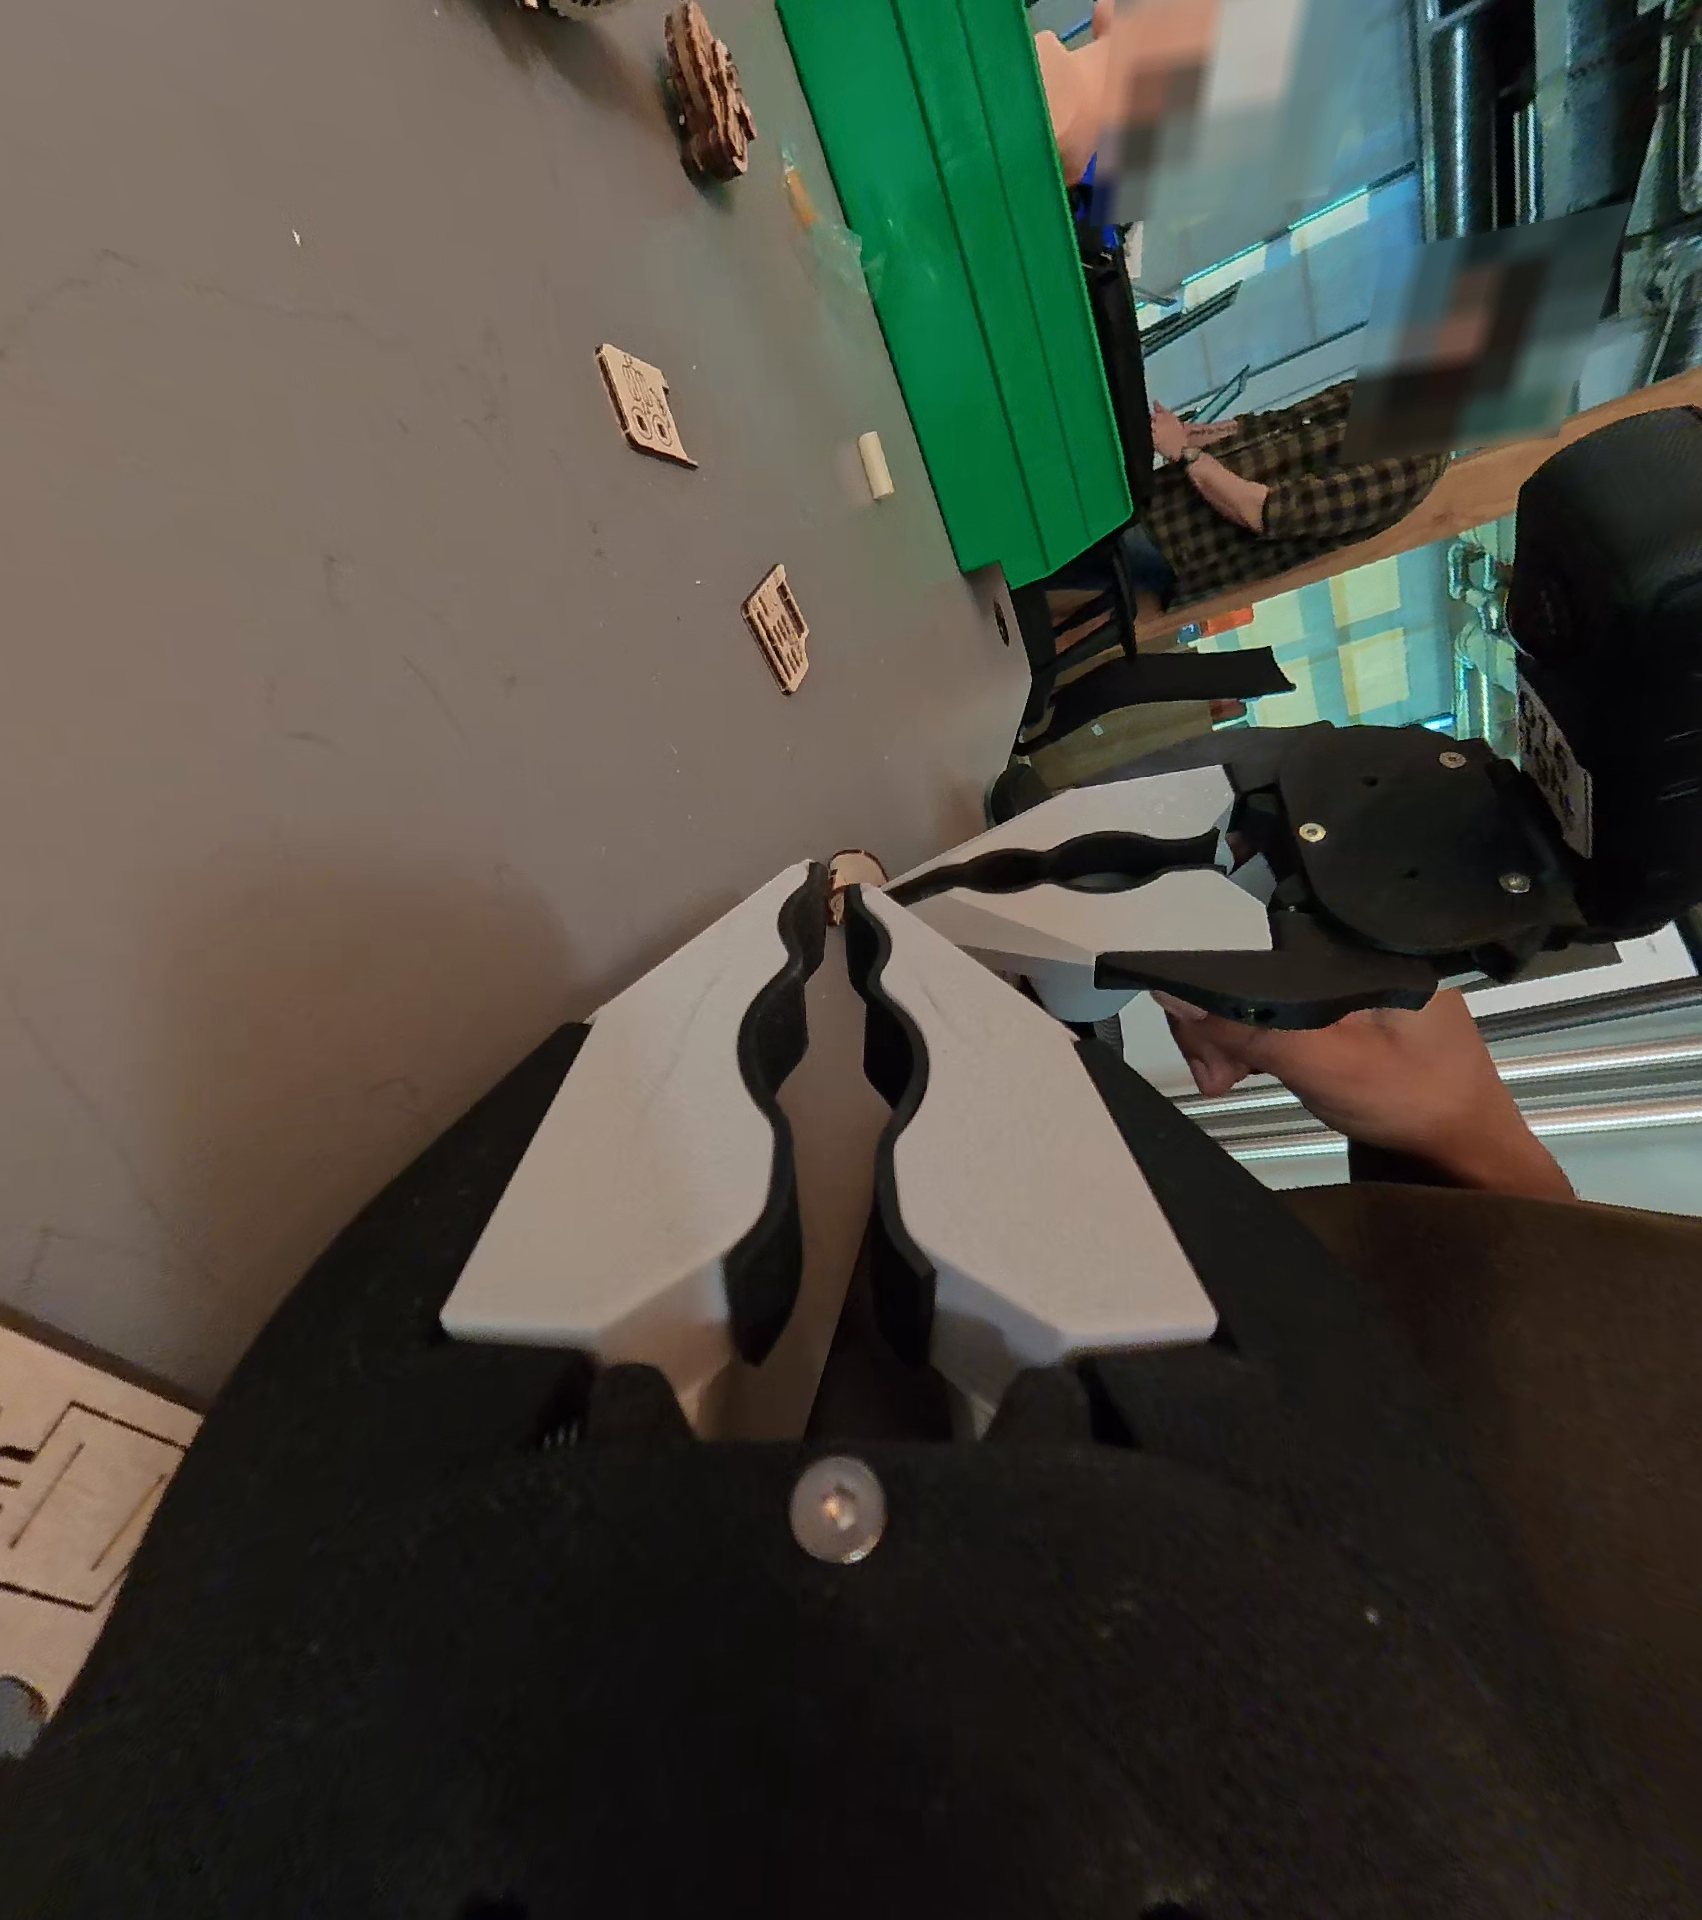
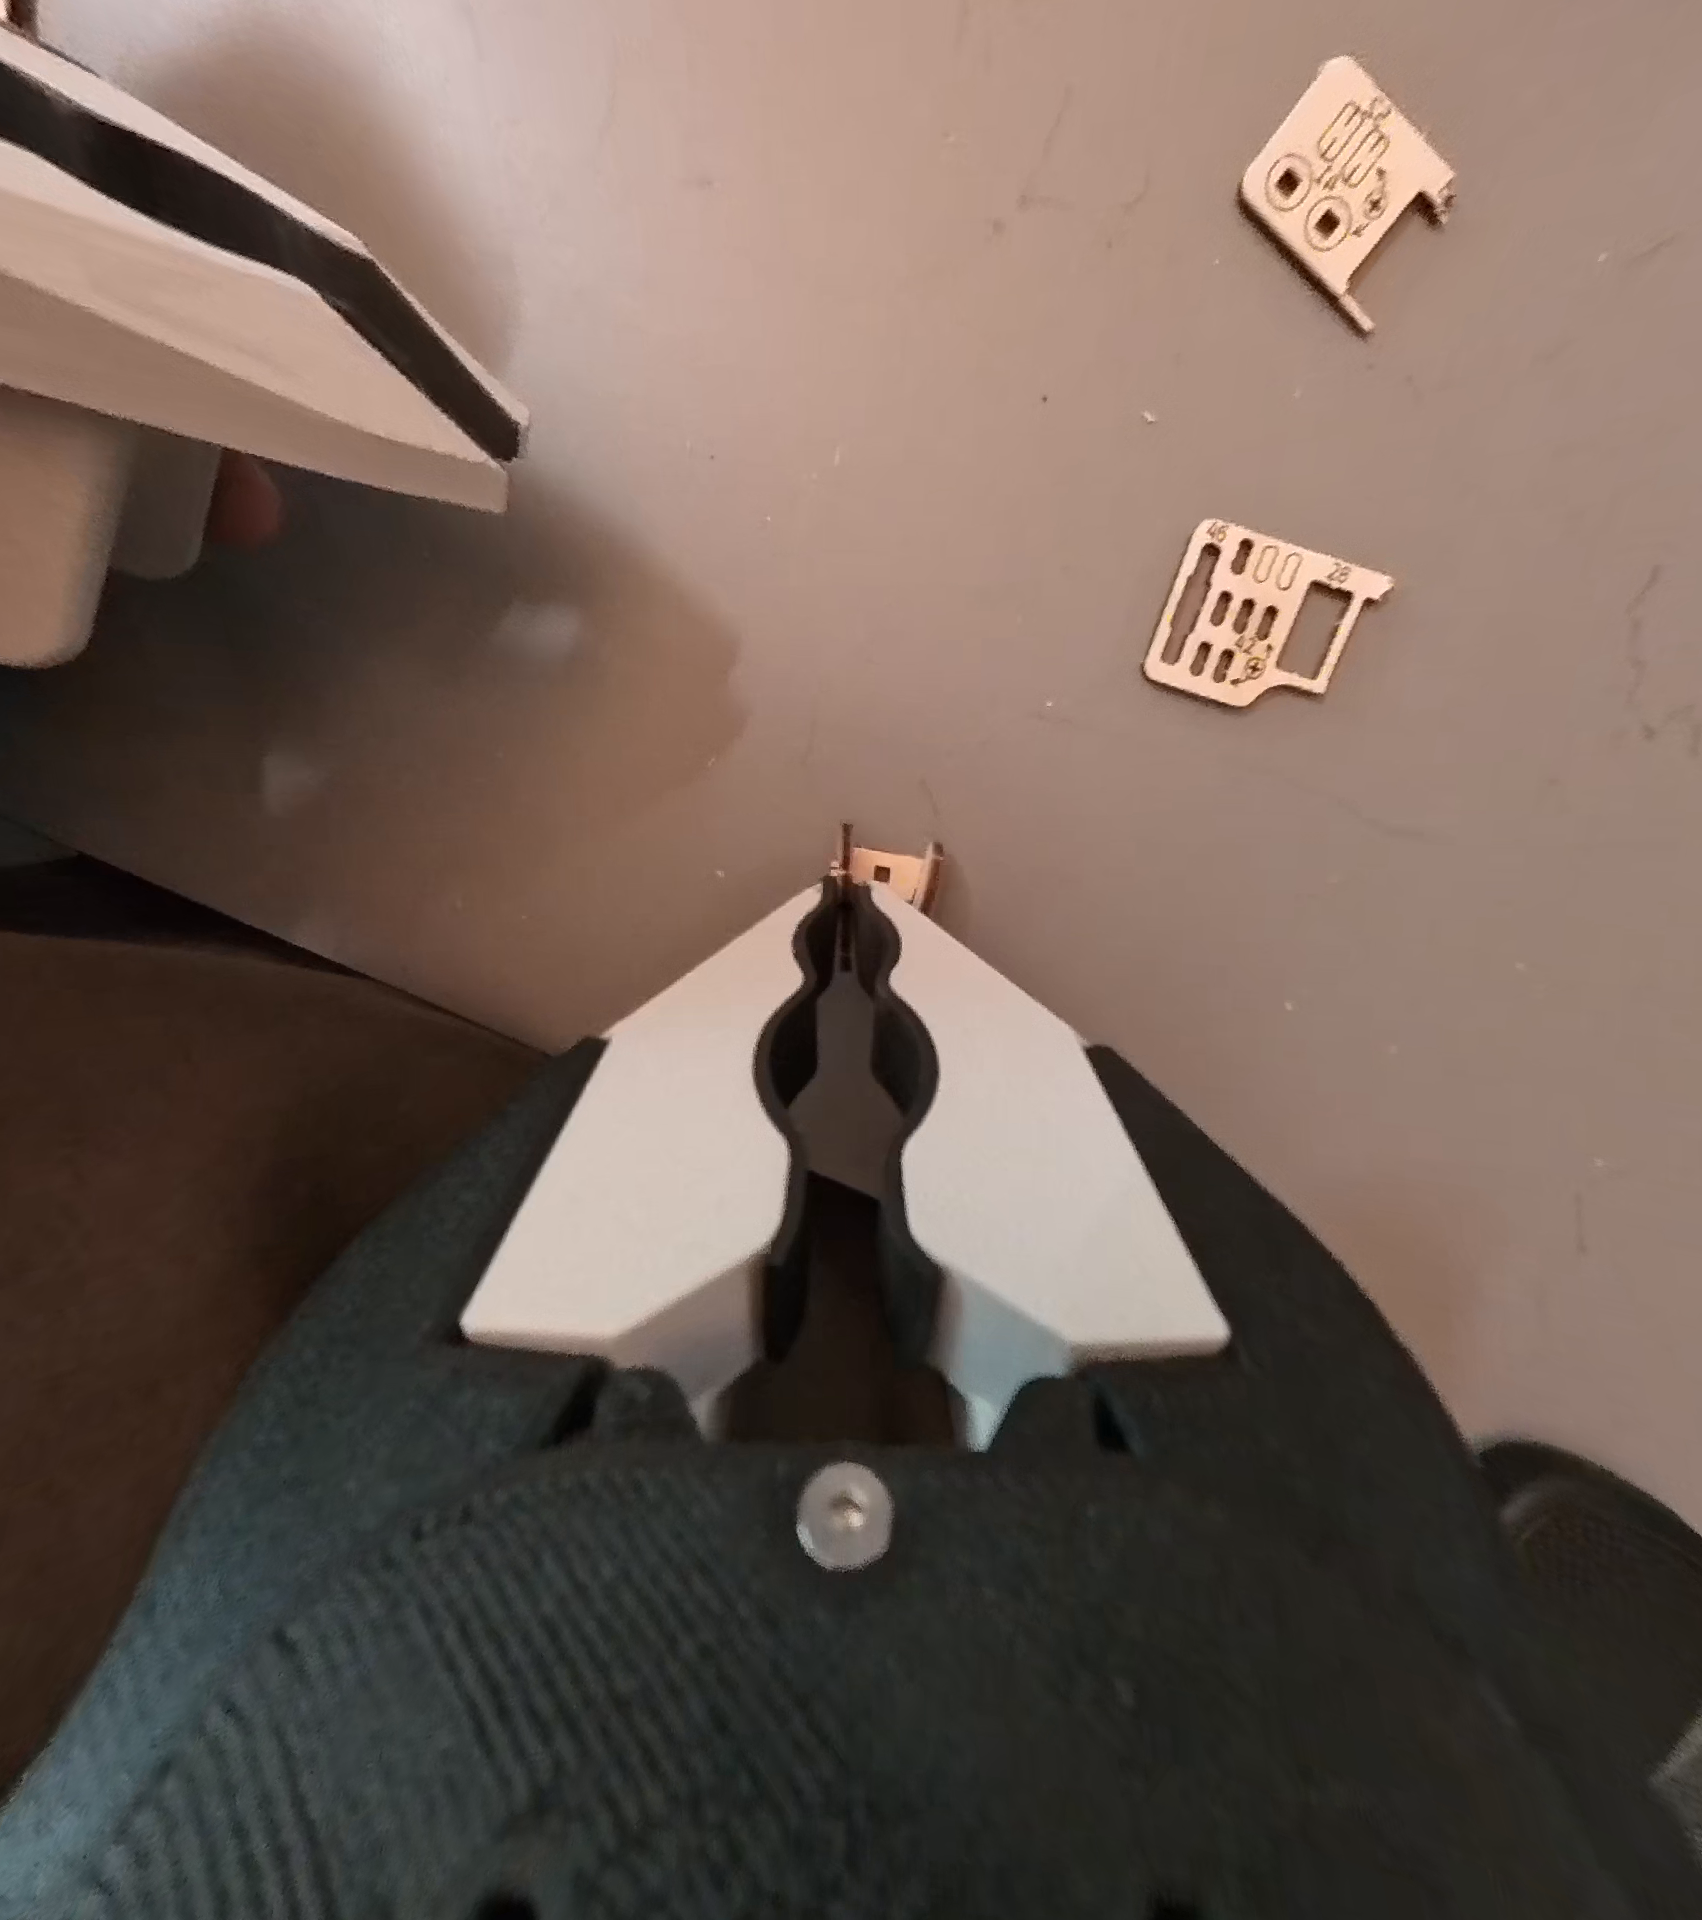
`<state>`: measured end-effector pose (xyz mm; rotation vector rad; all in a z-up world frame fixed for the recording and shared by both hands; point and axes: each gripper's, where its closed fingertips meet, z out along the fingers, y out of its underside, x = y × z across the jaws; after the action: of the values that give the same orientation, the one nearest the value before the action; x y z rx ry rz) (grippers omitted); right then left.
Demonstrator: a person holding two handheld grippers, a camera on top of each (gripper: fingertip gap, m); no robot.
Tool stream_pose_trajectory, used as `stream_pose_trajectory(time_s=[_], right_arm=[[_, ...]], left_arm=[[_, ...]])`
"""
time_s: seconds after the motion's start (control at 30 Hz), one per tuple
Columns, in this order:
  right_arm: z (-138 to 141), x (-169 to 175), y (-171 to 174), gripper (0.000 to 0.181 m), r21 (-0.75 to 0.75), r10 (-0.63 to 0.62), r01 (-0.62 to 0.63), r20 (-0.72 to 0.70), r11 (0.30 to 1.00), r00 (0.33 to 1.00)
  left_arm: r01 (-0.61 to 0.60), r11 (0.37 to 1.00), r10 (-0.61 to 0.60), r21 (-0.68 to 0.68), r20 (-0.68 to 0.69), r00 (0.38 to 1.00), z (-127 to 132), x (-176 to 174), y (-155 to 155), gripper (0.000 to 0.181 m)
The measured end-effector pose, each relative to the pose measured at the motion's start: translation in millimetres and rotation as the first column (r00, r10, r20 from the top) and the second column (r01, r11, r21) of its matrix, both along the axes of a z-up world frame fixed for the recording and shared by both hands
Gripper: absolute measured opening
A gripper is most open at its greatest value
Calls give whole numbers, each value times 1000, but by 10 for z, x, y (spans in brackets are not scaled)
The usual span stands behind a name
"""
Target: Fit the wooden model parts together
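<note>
My left gripper has its jaws close together on a small wooden piece, of which only a thin edge shows at the tips. My right gripper is shut on a small pale wooden part with upright tabs and holds it just above the grey table. In the left wrist view the right gripper, held by a hand, points in from the right with its tips right beside mine. In the right wrist view the left gripper's fingers fill the upper left.
Two flat laser-cut wooden pieces lie on the table and also show in the right wrist view. A built wooden gear model, a green box and a white peg lie farther off. A large wooden sheet is close by. From either gripper's tips it is about 25 centimetres to the built wooden gear model.
</note>
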<state>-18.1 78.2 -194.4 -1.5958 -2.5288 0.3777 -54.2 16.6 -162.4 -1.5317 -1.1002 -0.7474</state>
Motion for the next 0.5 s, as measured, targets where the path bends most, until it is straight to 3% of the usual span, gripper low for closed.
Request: stream_pose_trajectory(time_s=[0.5], right_arm=[[5,2,-8,1,-14,-30,30,18,999,999]], left_arm=[[2,1000,-2,1,3,1000,0,3,1,1]])
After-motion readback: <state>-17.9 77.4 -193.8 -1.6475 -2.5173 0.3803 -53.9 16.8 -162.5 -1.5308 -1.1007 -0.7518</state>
